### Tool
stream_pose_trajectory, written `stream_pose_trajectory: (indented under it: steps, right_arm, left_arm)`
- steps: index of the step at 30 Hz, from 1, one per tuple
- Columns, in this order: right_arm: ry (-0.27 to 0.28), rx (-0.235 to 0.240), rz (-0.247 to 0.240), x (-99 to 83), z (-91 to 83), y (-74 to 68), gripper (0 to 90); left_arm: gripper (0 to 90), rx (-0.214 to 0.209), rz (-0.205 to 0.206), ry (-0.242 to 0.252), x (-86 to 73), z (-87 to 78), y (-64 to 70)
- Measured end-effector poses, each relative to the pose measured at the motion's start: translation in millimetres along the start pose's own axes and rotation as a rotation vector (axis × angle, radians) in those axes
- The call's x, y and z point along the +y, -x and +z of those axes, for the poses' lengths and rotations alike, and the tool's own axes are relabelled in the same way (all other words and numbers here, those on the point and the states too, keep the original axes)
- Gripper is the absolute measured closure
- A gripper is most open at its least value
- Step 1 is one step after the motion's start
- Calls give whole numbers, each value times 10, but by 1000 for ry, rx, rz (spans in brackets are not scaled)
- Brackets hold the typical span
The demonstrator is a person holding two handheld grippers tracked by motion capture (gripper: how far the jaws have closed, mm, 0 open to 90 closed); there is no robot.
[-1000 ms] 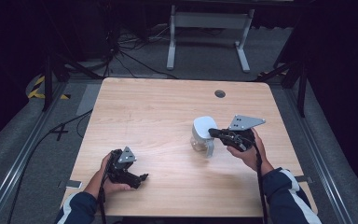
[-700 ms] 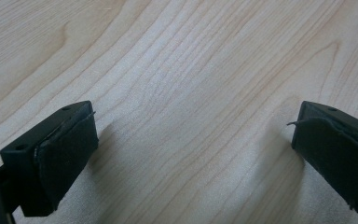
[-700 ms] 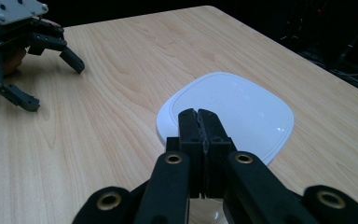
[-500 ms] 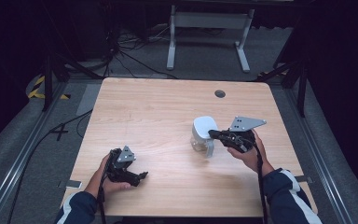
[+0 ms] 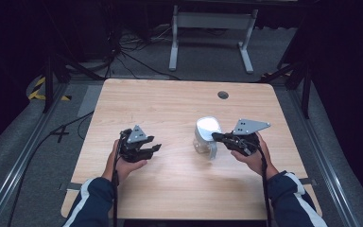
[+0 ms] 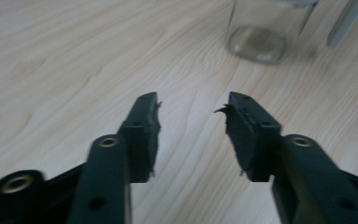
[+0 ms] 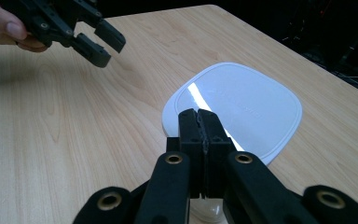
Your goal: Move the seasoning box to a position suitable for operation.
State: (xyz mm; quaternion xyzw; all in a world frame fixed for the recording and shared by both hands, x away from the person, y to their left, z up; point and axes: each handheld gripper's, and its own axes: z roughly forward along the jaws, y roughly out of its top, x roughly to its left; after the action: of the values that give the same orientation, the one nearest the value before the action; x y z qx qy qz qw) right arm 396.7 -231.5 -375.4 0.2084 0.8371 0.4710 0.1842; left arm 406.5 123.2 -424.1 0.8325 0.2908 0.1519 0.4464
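1. High view: a clear jar (image 5: 205, 141) with a white lid (image 5: 208, 125) stands right of the table's (image 5: 170, 104) centre.
2. The right gripper (image 5: 216, 137) is pinched closed at the lid's edge.
3. The left gripper (image 5: 155, 149), jaws spread, is well apart.

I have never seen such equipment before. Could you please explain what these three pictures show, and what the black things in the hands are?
There is no machine here. A person sits at a wooden table and holds a black two-jaw tool in each hand.

The high view looks down from above the table. The other two pictures come from small cameras riding on the tools, each looking along that tool's own jaws.

On the table stands one clear container with a white lid.

The left tool has its jaws open and holds nothing. It points toward the container from a distance.

The right tool has its jaws shut, just above the near edge of the lid. I cannot tell whether they pinch anything.
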Motion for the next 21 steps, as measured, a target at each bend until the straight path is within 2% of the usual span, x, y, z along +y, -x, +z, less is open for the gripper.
stream_pose_trajectory:
  steps: [2, 3, 6, 7, 10, 12, 15, 16, 17, 21]
  right_arm:
    - [-2, -1, -4, 0, -3, -2, 900]
    - [-2, -1, -7, -1, -2, -1, 900]
    - [-3, 2, -5, -1, -5, 0, 900]
    - [-3, 2, -9, -1, -5, 0, 900]
    - [-5, 3, -12, 2, -7, -3, 900]
    - [-5, 4, -11, 1, -7, -3, 900]
    - [-4, 6, -11, -1, -8, -2, 900]
    - [-4, 6, -10, -2, -8, -2, 900]
    - [-4, 7, -10, -3, -9, -3, 900]
    - [-3, 10, -12, -5, -9, -13, 900]
  left_arm:
    - [641, -14, 12, 14, 104, 74, 28]
    - [648, -35, 9, 29, 150, 119, 38]
    - [720, -45, 47, 49, 279, 236, 71]
    - [736, -57, 39, 51, 317, 279, 81]
    - [793, -47, 53, 69, 429, 385, 122]
    - [806, -53, 54, 61, 478, 429, 138]
    - [823, -36, 85, 52, 587, 523, 165]
    - [829, -46, 75, 53, 624, 563, 177]
    - [829, -40, 87, 48, 656, 580, 173]
    - [828, -32, 85, 50, 743, 671, 176]
